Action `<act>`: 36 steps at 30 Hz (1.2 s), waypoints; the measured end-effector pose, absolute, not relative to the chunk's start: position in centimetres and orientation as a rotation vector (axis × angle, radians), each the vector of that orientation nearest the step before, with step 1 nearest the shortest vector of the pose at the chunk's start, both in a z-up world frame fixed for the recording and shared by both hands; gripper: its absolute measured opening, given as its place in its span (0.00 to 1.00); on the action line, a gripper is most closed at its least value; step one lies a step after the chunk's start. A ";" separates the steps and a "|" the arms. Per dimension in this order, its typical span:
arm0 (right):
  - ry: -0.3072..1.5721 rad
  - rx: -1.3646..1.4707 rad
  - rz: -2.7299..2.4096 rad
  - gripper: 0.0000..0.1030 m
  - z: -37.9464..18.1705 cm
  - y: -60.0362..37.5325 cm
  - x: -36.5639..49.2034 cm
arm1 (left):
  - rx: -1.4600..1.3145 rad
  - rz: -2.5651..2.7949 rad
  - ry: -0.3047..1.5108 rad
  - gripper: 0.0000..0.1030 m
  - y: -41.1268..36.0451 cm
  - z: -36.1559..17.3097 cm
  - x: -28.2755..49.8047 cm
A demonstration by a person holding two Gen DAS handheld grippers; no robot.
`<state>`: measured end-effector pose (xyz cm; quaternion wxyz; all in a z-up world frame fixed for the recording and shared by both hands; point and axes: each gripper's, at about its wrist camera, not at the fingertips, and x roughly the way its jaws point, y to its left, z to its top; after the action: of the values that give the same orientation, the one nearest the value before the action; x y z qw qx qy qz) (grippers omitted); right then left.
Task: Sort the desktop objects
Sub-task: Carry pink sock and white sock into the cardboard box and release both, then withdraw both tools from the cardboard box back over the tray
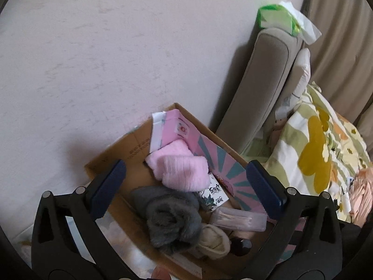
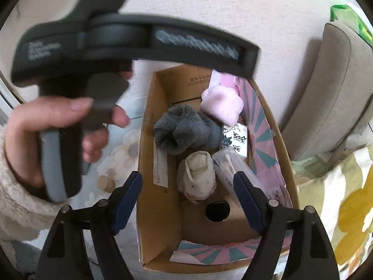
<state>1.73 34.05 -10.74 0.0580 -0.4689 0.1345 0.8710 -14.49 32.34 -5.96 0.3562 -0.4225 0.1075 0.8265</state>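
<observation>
Cardboard box (image 2: pixel 160 121) on floor by wall, grey fluffy item (image 2: pixel 186 133) inside, left gripper (image 1: pixel 186 186) and right gripper (image 2: pixel 186 200) above box, fingers spread, nothing held

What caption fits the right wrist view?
Open right gripper hovers above cardboard box holding grey, pink and cream socks.

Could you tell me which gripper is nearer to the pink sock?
Left. The left gripper hovers right over the pink sock; the right gripper is over the box's near end.

black gripper (image 2: pixel 186 198) with 2 blue pads (image 2: pixel 127 201), fluffy cream sleeve (image 2: pixel 16 200).
</observation>
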 end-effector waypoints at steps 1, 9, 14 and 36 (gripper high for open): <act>0.409 -1.409 2.637 0.84 -10.6 33.9 1.9 | -1.088 2.135 0.264 1.00 31.8 -5.6 -14.5; 0.460 -1.373 2.595 0.84 -9.8 33.6 2.8 | -1.045 2.147 0.146 1.00 26.6 -3.8 -13.5; 0.458 -1.351 2.579 0.84 -9.8 33.1 2.9 | -0.999 2.179 -0.010 1.00 21.7 -2.4 -12.8; 0.213 -1.139 2.778 0.84 -2.4 27.0 -0.1 | -0.902 2.609 0.034 1.00 2.3 4.0 -8.7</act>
<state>-0.05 27.02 -2.35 0.0659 -0.3776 0.0705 0.9209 -8.68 2.31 4.00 0.1892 -0.3208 0.0120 0.9280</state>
